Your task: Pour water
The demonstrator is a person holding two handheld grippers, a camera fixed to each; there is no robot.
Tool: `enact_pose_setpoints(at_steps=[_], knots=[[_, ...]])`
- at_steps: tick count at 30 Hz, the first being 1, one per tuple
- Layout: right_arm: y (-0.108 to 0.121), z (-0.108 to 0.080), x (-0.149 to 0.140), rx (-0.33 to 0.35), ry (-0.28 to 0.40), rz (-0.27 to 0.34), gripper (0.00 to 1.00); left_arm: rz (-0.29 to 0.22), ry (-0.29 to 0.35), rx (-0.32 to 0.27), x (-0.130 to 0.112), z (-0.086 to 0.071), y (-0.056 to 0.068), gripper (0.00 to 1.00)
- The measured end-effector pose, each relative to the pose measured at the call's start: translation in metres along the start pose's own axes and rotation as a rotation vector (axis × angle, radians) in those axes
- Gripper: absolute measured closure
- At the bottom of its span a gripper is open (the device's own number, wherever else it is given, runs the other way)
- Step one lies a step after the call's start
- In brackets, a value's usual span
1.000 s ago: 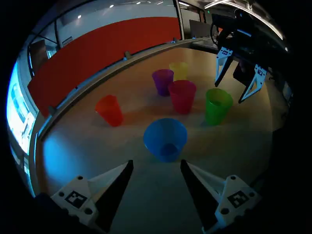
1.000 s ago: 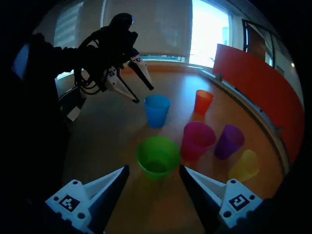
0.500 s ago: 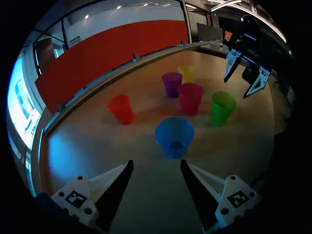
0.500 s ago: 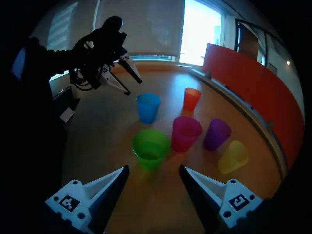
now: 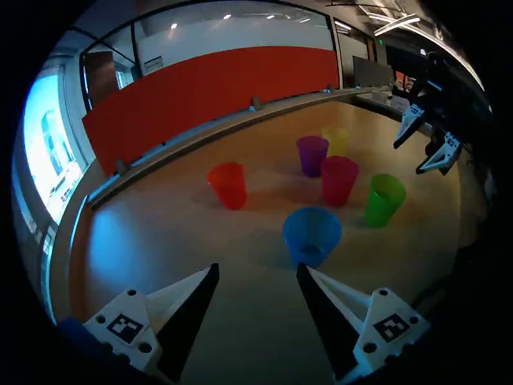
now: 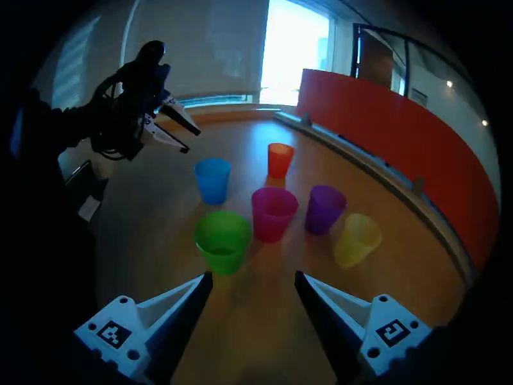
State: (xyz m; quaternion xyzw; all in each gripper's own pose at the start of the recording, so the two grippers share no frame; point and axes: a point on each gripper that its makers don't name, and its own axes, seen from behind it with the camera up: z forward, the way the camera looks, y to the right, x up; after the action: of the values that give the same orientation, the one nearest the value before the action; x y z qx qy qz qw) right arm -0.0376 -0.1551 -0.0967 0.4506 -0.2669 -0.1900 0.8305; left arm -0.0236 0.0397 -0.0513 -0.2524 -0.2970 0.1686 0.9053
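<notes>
Several plastic cups stand on a wooden table [image 5: 167, 224]. The blue cup [image 5: 311, 235] is nearest my left gripper [image 5: 256, 282], which is open and empty just short of it. Behind the blue cup are an orange cup [image 5: 228, 185], a magenta cup [image 5: 338, 180], a purple cup [image 5: 312, 154], a yellow cup [image 5: 336, 140] and a green cup [image 5: 385, 199]. In the right gripper view the green cup [image 6: 222, 241] stands just ahead of my open, empty right gripper [image 6: 251, 282], with the blue cup [image 6: 212, 180], orange cup [image 6: 279, 160], magenta cup [image 6: 274, 213], purple cup [image 6: 324, 208] and yellow cup [image 6: 356, 239] beyond.
A red partition wall [image 5: 211, 83] runs along the table's far edge. A bright window [image 6: 295, 51] lies behind the table. The other gripper [image 6: 170, 125], held by a person's dark-sleeved hand, hovers beyond the blue cup; the right gripper [image 5: 426, 138] shows past the green cup.
Both grippers have drawn back from the cups, which now look smaller and farther off. The cups have not moved, and both grippers stay open.
</notes>
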Motion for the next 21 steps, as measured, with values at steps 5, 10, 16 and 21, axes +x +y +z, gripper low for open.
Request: enact_pose_setpoints(at_steps=[5,10,16,21], knots=[[0.01,-0.006,-0.001,-0.064,0.007,0.053,0.01,-0.036,0.035,0.017,0.003,-0.004,-0.004,0.1],[0.018,-0.012,0.003,-0.115,0.023,0.087,0.01,-0.068,0.083,0.04,0.009,-0.01,-0.008,0.11],[0.024,-0.021,0.005,-0.164,0.03,0.11,0.0,-0.105,0.136,0.078,0.016,-0.016,-0.017,0.1],[0.031,-0.03,0.007,-0.209,0.033,0.125,0.01,-0.126,0.161,0.121,0.018,-0.022,-0.031,0.11]])
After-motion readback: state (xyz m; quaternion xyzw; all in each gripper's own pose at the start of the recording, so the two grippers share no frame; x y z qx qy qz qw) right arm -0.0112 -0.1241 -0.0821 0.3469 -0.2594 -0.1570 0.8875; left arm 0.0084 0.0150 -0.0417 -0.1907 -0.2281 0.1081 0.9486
